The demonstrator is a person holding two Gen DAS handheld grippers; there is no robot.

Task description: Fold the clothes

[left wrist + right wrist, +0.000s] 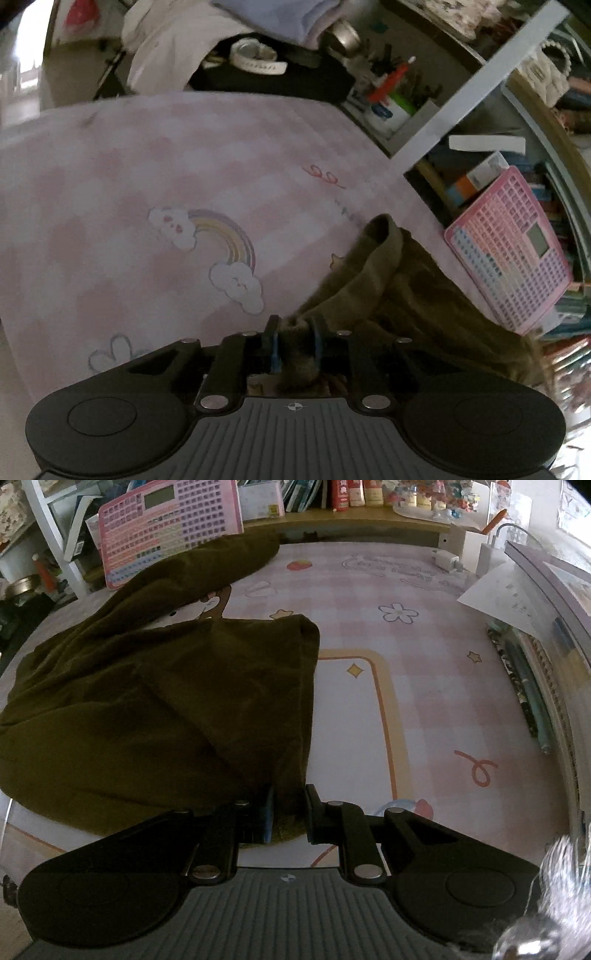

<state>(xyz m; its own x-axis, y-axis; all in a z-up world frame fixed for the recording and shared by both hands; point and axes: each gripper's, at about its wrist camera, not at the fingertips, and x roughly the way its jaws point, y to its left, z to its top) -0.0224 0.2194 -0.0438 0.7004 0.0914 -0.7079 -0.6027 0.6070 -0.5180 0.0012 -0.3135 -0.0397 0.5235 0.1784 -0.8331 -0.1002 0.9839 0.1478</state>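
My left gripper [294, 341] is nearly closed, both pads pinching a bunched fold of the dark olive-green fabric garment [155, 701]. The cloth runs from those fingers up and to the right, rolled edge rising above the pink checked desk mat printed with rainbow and clouds [147, 184].

My right gripper [288, 818] is also nearly closed, clamped on the near edge of the same garment. From this wrist view the garment lies spread over the left half of the mat, one folded corner pointing toward the mat's middle, a long part reaching back to the pink rectangular keypad toy with small screen [170, 528], which leans at the far-left edge. The cloth touches or overlaps the toy's lower corner; can't tell which.

Right part of the mat is bare of cloth. Along the right edge: white sheet of paper [495, 594], dark pens [524, 690] beside it. White charger plug [445, 559] sits at the far edge. Left view blurry at the right side.
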